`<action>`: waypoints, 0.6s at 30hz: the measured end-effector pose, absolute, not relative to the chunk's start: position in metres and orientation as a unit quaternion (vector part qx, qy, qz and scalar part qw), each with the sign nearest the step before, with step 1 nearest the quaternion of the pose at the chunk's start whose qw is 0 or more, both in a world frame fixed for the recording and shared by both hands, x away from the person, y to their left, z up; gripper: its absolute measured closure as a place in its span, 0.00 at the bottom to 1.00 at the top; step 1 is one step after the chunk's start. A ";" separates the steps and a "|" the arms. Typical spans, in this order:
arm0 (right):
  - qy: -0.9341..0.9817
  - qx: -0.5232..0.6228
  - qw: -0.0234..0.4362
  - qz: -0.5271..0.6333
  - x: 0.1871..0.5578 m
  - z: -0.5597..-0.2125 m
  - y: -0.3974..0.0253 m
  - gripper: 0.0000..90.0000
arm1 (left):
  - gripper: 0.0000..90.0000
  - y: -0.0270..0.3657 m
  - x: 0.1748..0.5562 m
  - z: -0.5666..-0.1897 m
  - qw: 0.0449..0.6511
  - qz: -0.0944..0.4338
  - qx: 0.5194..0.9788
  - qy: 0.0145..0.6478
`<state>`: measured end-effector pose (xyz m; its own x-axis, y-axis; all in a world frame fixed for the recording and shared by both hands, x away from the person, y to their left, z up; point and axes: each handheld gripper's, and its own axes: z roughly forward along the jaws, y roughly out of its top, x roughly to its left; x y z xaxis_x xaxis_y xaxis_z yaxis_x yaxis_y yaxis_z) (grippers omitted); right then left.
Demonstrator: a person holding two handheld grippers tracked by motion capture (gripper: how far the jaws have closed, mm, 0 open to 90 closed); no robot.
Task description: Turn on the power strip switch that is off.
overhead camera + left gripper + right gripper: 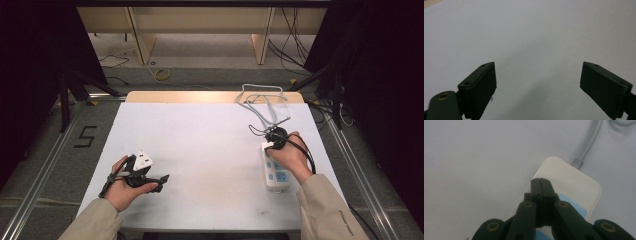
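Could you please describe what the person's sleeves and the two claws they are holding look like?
Both arms wear beige sleeves; the right one carries a small line of dark print. The left claw is black, with two flat, rectangular jaws, screw holes, a brass-coloured pivot ring and a grey three-cornered plate on top. The right claw is also black, with brass rings at its linkage joints and a black cable trailing along the hand.

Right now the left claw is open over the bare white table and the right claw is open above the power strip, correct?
Not quite. The right claw is shut, its jaws pressed together above the power strip, as the right gripper view shows. The left claw is indeed open over the bare white table.
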<state>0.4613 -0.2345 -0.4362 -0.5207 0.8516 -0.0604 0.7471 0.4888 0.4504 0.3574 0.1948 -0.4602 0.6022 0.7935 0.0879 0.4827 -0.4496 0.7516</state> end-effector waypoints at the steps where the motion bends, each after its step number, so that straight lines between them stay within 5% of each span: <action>1: 0.850 0.471 0.139 0.190 0.461 -0.436 -0.235 1.00 | 0.15 0.194 0.357 -0.460 0.354 0.220 0.822 0.389; 18: 0.846 0.470 0.140 0.210 0.459 -0.437 -0.239 1.00 | 0.15 0.194 0.357 -0.461 0.351 0.219 0.825 0.385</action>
